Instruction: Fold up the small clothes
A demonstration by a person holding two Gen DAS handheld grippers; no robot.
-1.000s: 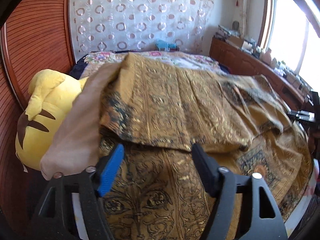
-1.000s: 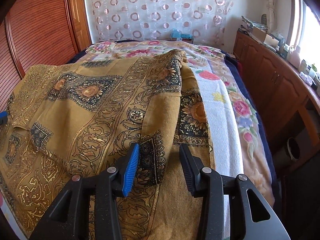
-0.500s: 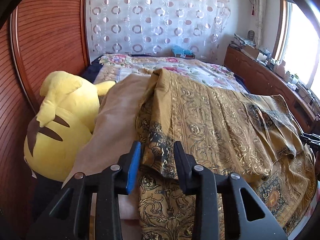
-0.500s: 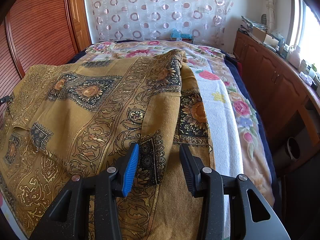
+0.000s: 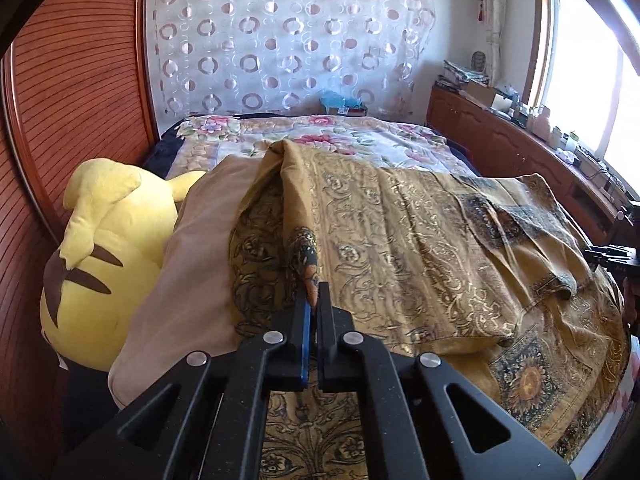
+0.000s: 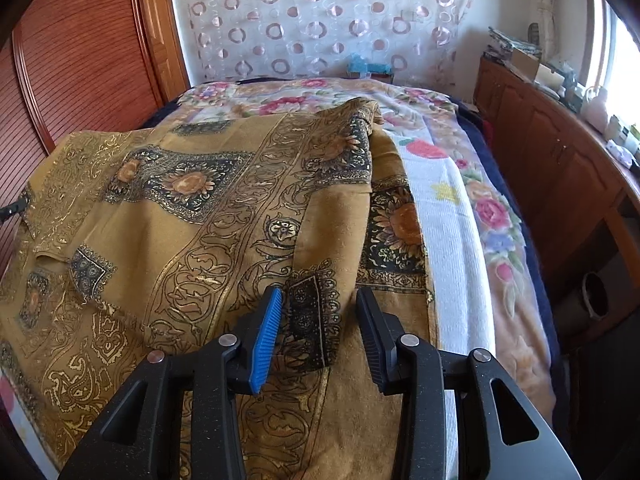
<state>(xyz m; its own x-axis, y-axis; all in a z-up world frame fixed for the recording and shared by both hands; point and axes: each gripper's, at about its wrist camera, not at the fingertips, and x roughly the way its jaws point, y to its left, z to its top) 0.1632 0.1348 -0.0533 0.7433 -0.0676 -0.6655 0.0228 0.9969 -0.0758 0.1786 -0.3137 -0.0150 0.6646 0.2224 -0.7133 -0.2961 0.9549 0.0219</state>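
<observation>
I see a mustard-gold patterned cloth (image 5: 420, 248) spread in loose folds across a bed with a floral bedspread (image 5: 320, 140). My left gripper (image 5: 313, 300) has its jaws closed tight, pinching a raised fold of the cloth near its left edge. A yellow plush toy (image 5: 104, 256) lies just beside a beige pillow (image 5: 188, 264) at the left (the cloth partly covers the pillow). My right gripper (image 6: 320, 320) hovers with its jaws partly apart, straddling a dark-bordered corner of the cloth (image 6: 224, 216) without gripping it. A wooden cabinet (image 6: 560, 168) runs along the right.
</observation>
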